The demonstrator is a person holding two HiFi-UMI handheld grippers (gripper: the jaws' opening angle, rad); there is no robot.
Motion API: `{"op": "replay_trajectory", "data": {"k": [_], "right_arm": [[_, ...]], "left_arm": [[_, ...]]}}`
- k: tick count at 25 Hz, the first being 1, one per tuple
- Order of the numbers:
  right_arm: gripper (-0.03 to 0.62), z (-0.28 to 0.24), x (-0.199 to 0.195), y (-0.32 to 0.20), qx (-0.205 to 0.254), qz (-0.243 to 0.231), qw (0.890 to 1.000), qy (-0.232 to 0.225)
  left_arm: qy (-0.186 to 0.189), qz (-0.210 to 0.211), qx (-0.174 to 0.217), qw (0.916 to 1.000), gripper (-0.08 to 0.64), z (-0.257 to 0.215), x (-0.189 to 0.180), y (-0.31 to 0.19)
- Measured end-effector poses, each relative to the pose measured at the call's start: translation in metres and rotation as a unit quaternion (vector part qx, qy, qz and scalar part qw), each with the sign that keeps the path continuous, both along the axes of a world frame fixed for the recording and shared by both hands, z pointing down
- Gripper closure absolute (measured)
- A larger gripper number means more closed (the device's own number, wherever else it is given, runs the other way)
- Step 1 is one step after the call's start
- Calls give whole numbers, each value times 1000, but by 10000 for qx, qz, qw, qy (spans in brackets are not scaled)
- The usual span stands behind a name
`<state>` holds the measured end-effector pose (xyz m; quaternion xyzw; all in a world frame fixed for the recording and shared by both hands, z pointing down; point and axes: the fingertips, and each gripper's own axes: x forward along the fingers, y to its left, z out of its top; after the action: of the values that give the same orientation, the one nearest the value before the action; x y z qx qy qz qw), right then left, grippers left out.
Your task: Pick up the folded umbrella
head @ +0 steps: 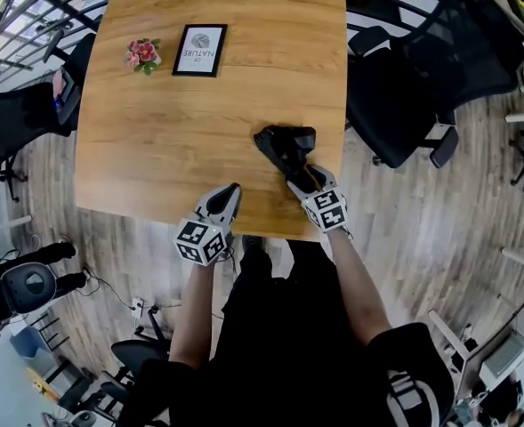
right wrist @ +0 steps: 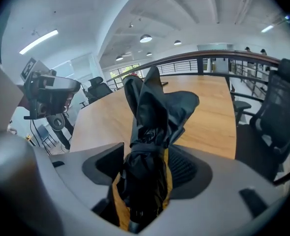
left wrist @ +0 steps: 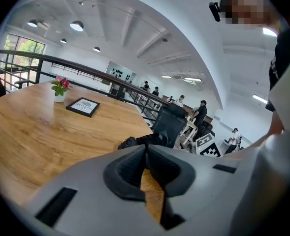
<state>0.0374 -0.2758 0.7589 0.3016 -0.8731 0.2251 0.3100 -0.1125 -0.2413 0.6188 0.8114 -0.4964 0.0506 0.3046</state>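
Note:
The folded black umbrella [head: 286, 145] lies on the wooden table [head: 181, 140] near its front right edge, its loose fabric bunched at the far end. My right gripper [head: 303, 179] is down at the umbrella's near end, open, with the handle end between its jaws. In the right gripper view the umbrella [right wrist: 154, 117] fills the gap in my right gripper [right wrist: 147, 165], and strips of wood show on both sides of it. My left gripper [head: 231, 192] hovers over the table's front edge, left of the umbrella, shut and empty. From the left gripper view [left wrist: 145, 149] the umbrella [left wrist: 141, 141] lies just ahead.
A framed print [head: 199, 50] and a small pot of pink flowers [head: 143, 54] stand at the far left of the table. Black office chairs sit to the right [head: 404, 87] and to the left [head: 17, 123]. A railing runs behind the table.

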Motion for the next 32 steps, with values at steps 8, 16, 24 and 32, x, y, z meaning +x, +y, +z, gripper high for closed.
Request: {"op": "replay_trajectory", "data": {"k": [8, 16, 24, 32], "right_arm": [[277, 17, -8, -5, -203, -141, 9996, 119], [268, 35, -15, -7, -280, -240, 9980, 523], [272, 44, -18, -8, -296, -327, 9950, 891], [288, 46, -16, -10, -223, -340, 9935, 1064]], "left_arm": [[33, -25, -48, 10000, 528, 5, 2, -6], [30, -135, -95, 9999, 526, 10, -7, -3], [34, -231, -80, 9997, 526, 9, -19, -2], [51, -251, -13, 9997, 526, 4, -21, 1]]}}
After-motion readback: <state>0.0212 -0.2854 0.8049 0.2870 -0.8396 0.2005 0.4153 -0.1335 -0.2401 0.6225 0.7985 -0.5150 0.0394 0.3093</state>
